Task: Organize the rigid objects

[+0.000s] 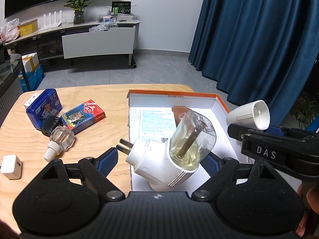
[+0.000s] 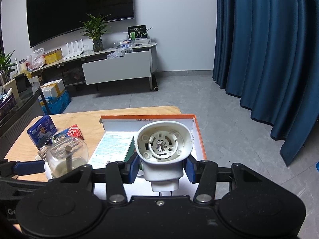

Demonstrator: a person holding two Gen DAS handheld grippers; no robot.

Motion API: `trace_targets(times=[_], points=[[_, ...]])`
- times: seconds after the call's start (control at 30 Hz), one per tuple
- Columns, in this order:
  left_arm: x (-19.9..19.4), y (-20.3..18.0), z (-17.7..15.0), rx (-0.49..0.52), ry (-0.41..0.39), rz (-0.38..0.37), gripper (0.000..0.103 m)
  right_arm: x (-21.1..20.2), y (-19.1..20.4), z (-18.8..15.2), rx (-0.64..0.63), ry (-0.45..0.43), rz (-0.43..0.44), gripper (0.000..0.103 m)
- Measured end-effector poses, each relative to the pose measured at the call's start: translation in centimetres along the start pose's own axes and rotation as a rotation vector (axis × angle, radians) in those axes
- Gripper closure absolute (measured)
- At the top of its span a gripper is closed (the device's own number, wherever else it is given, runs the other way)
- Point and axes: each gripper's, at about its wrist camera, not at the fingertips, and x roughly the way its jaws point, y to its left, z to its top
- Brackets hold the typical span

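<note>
White plastic fills both views: the left tool (image 1: 159,159) is gripping a plug-in vaporiser (image 1: 157,167) between its blue pads, jaws standing wide around the white body. Its two metal prongs are pointing left, and its clear bottle (image 1: 192,137), partly filled with yellowish liquid around a brown wick, is tilting up to the right. The right tool (image 2: 162,168) is clamping a second, bottle-less white vaporiser shell (image 2: 164,149) with its jaws partly closed, the hollow socket facing the camera and the prongs pointing back toward the tool. Both are hanging above the near part of an orange-edged cardboard box (image 1: 221,101) sitting on the right of a light wooden desk (image 1: 95,139). Lying inside the box are a printed carton (image 1: 157,123) and a brown item, partly hidden. On the desk to the left are lying a blue tin (image 1: 42,107), a red card pack (image 1: 83,115), a black adapter (image 1: 50,126), a clear refill bottle (image 1: 59,141) on its side, and a white charger (image 1: 11,166).
</note>
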Motion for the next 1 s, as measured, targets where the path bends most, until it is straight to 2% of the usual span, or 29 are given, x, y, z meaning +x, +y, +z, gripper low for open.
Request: trace_targets(times=[1.0], points=[[0.4, -0.59, -0.38, 0.015, 0.017, -0.003, 0.013, 0.59, -0.01, 0.02, 0.006, 0.003, -0.004, 0.046]])
